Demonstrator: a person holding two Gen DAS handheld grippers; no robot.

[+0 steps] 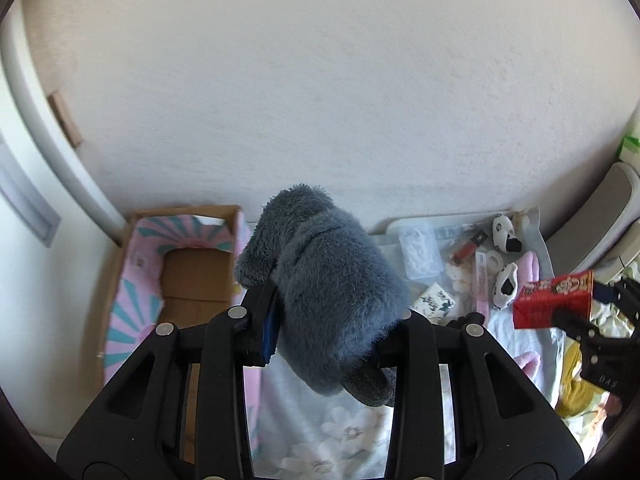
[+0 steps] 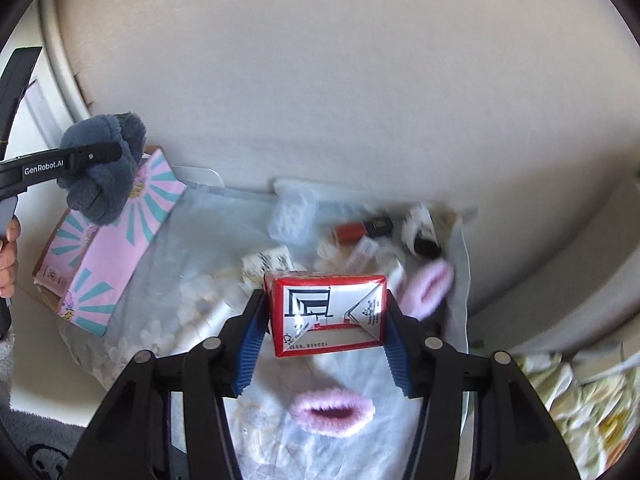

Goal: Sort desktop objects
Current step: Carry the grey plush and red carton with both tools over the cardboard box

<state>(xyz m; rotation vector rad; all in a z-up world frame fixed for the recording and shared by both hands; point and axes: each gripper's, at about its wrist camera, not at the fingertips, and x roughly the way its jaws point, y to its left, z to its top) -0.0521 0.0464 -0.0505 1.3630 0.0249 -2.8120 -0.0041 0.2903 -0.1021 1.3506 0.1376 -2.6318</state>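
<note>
left gripper [image 1: 320, 332] pinches the soft, light plush glove [image 1: 324, 292] mid-body, we trust it | right gripper [image 2: 324, 320] clamps the stiff, slick carton [image 2: 326, 314] across its sides, we squeeze gently

A home setting, probably a bedroom, is being indicated; a soft floral-printed cloth [image 2: 352, 376] is being used as the working surface, backed by a plain textured wall [image 1: 320, 92]; crumpled patterned bedding [image 2: 568, 396] is being seen at the right edge; personal items are being shown scattered on the cloth: a lipstick [image 2: 362, 229], pink fluffy slippers [image 2: 332, 412] and cow-patterned baby socks [image 1: 505, 264]; a pink-lined cardboard box [image 1: 188, 276] is being kept at the left.
</note>
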